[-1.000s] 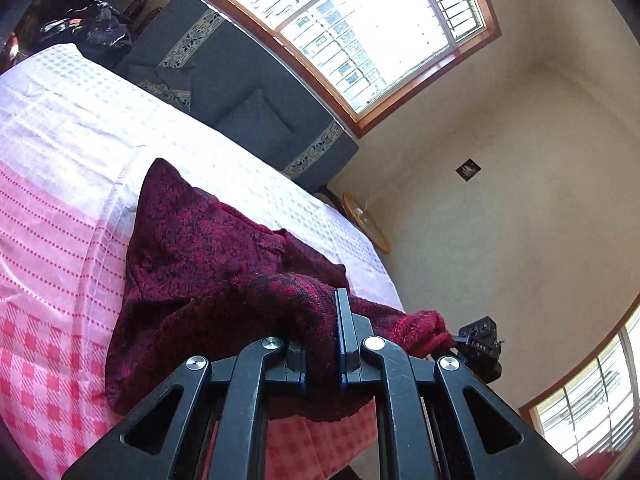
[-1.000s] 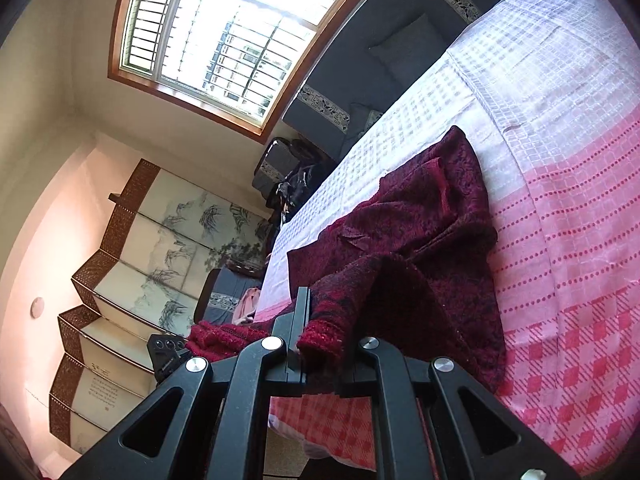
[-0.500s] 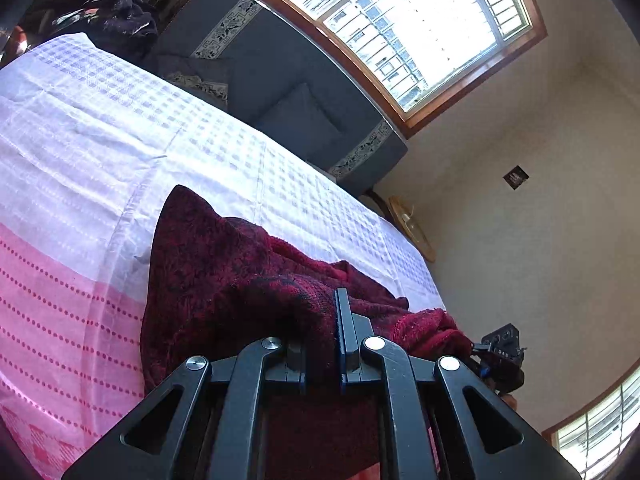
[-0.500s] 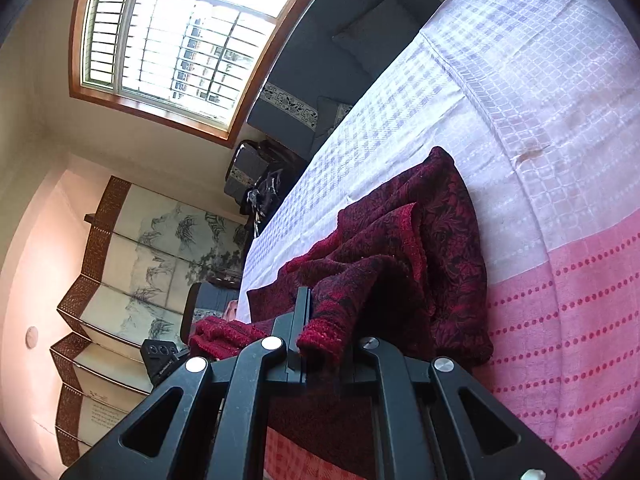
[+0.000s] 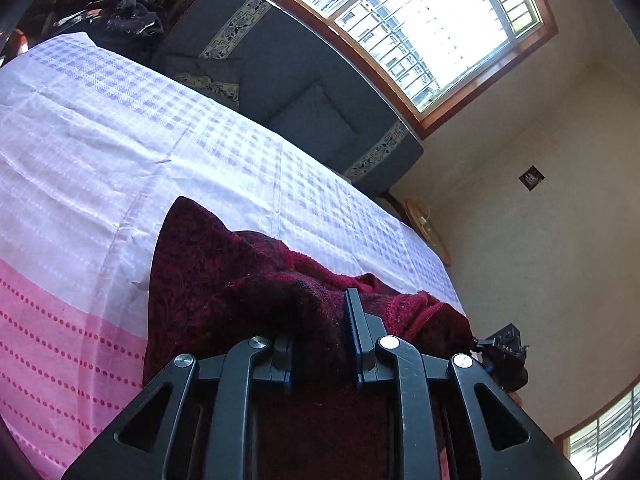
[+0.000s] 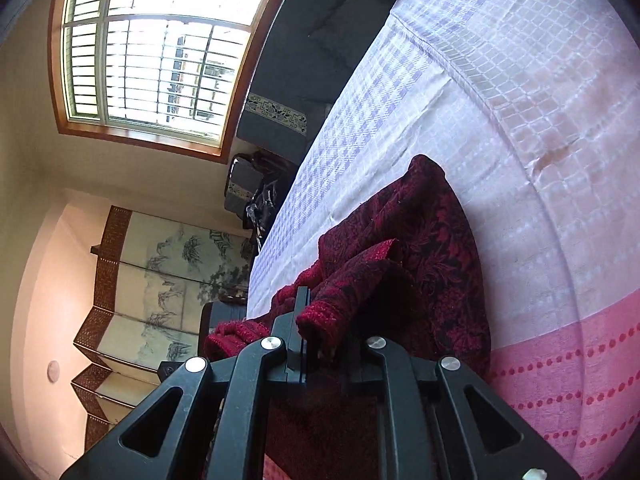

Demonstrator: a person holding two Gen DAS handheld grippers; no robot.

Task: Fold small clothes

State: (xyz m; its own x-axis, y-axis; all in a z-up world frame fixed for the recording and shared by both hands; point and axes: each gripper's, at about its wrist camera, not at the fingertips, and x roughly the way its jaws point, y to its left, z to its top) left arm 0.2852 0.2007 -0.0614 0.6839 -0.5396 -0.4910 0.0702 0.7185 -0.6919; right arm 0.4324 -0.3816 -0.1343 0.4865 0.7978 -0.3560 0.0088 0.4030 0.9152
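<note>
Both grippers pinch the maroon garment's near hem.
Left gripper (image 5: 320,332) and right gripper (image 6: 324,332) carry the garment (image 5: 224,276) over the bed (image 5: 120,152), probably for an even fold.

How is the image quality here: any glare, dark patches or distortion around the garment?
Left wrist: window blown out, garment in deep shadow near the left gripper; bed edges bowed by fisheye. Right wrist: window overexposed, garment pattern sharp, black shadow beside the right gripper; corners vignetted.
</note>
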